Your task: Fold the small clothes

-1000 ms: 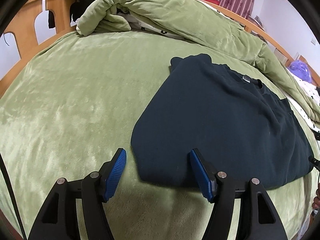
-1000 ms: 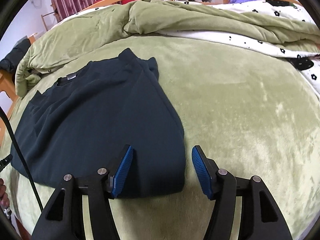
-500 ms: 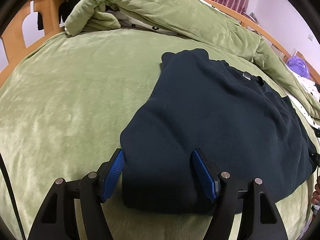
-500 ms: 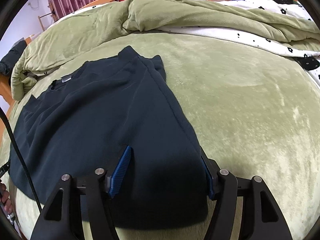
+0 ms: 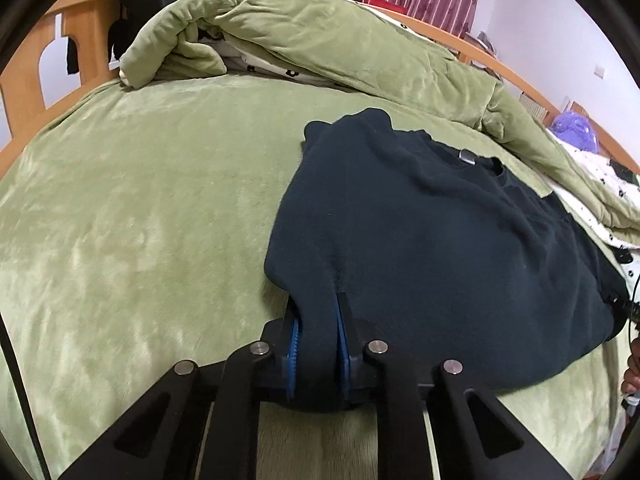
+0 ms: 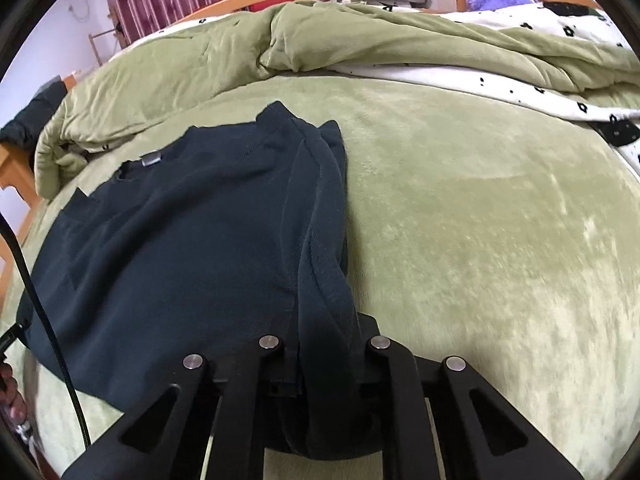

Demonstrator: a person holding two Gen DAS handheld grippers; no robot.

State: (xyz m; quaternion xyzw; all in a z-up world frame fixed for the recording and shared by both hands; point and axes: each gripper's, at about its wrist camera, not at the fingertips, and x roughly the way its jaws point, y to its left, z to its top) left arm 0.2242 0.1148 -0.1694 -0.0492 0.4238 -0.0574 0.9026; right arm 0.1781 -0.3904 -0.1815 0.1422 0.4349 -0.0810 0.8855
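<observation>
— Where is the dark sweater (image 5: 432, 240) lying?
— On the green bed (image 5: 140, 208). I'm pinching its near hem with the left hand-held gripper (image 5: 318, 344) and the right hand-held gripper (image 6: 326, 364).

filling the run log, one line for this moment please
step: grasp hem | left gripper: shut on shirt | right gripper: shut on shirt | shirt: flat on bed | fold: not yet

- Soft, even light fills both views, without glare.
- Fisheye distortion bulges the green bedspread (image 5: 140, 208) and blackens the corners.
- The dark sweater (image 6: 180, 240) loses detail in shadow.
- Slight motion blur smears the right view's lower edge.
</observation>
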